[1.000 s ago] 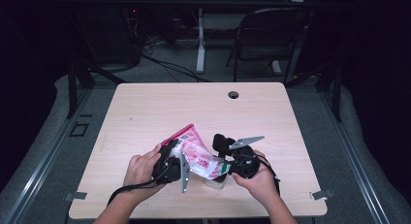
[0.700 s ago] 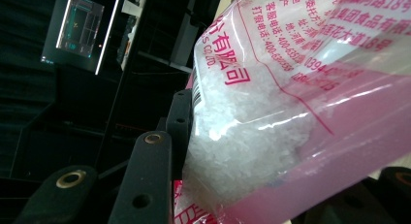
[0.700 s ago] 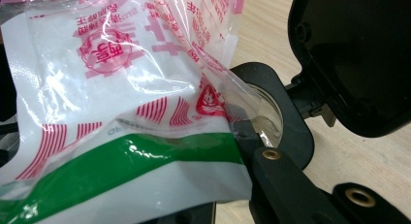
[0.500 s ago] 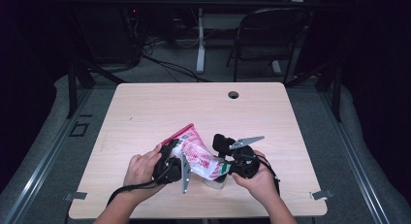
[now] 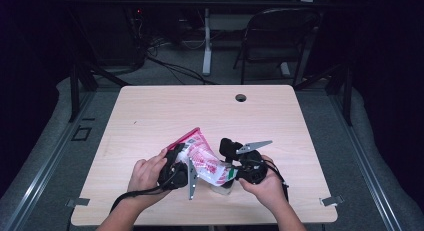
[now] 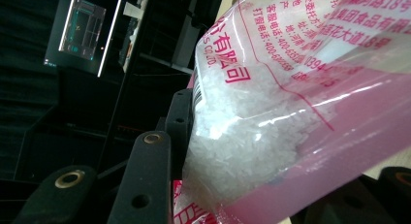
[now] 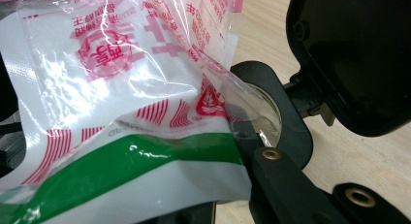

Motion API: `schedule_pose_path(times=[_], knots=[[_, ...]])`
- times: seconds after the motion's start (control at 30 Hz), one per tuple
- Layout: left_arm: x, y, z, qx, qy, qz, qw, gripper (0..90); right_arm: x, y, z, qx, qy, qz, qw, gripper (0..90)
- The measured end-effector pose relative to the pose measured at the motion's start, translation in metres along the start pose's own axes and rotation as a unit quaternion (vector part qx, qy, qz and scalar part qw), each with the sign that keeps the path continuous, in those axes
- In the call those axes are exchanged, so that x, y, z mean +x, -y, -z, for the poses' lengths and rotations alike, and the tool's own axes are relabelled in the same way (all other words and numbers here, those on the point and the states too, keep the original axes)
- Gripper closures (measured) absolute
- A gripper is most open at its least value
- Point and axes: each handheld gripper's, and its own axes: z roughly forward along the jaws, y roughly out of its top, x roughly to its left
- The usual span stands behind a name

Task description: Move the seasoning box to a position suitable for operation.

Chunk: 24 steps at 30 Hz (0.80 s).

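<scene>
Lower centre of the high view: I've got the bag slung between both claws above the worktop. Left claw pinches its crystal-filled end; right claw clamps the green-striped corner, keeping it taut.

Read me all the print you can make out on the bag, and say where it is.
"有限公司": bag, red print, left gripper view
"CO.,LTD.": beside it
"400-": start of two phone numbers, the rest blurred
"18号": end of an address line
Right gripper view: the bag's round red seal and other print are too distorted to read.
</scene>
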Motion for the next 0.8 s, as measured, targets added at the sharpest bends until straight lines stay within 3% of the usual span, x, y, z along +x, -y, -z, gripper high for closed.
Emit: schedule_pose_path(times=[0.8], knots=[[0.0000,-0.0023,0.0006,-0.002,-0.002,-0.007,1.0000,66.5,-0.0010,0.0004,-0.0028,0.005,0.008,0.000,1.0000,90.0]])
